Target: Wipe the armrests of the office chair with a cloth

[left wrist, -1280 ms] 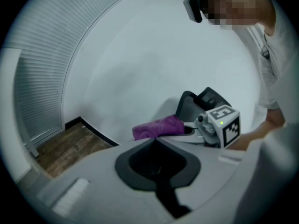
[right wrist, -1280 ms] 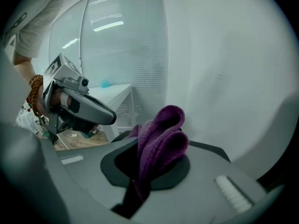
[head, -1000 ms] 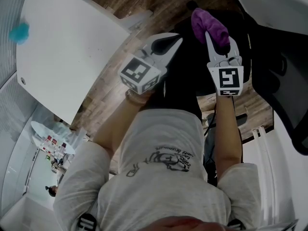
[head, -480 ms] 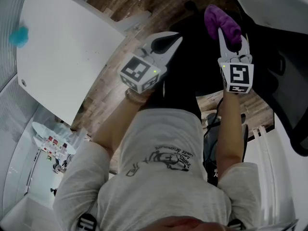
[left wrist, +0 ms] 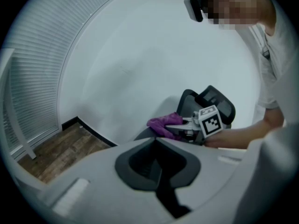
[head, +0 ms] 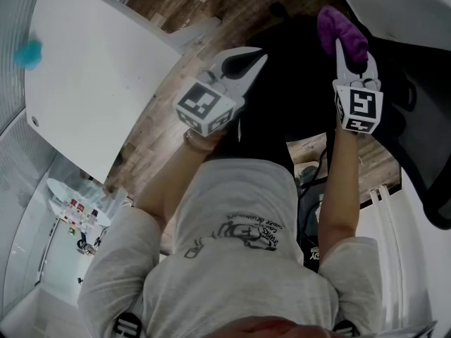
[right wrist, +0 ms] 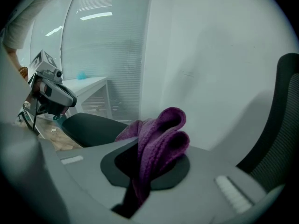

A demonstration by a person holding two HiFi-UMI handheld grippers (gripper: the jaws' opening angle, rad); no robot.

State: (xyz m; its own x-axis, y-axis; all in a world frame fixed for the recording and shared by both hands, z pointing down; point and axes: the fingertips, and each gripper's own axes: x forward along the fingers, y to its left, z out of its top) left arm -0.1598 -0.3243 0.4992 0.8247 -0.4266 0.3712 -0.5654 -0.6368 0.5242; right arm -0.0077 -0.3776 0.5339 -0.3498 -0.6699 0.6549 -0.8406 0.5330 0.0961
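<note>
My right gripper (head: 351, 49) is shut on a folded purple cloth (head: 341, 28), held over the black office chair (head: 282, 90) near its mesh backrest (head: 416, 118). In the right gripper view the cloth (right wrist: 161, 134) bulges up from between the jaws, with a black chair pad (right wrist: 91, 127) low at the left and the backrest (right wrist: 286, 111) at the right. My left gripper (head: 255, 56) hangs over the chair's left side, shut and holding nothing. From the left gripper view I see the right gripper (left wrist: 187, 125) with the cloth (left wrist: 161, 123) in front of the chair back (left wrist: 212, 104).
A white table (head: 91, 69) stands at the left with a small teal object (head: 28, 48) on it. Wood floor (head: 176, 118) shows between table and chair. A white wall (right wrist: 210, 55) is close behind the chair. White furniture (head: 394, 5) fills the top right corner.
My right gripper has carried the purple cloth to the right and farther away over the chair. The left gripper has stayed where it was.
</note>
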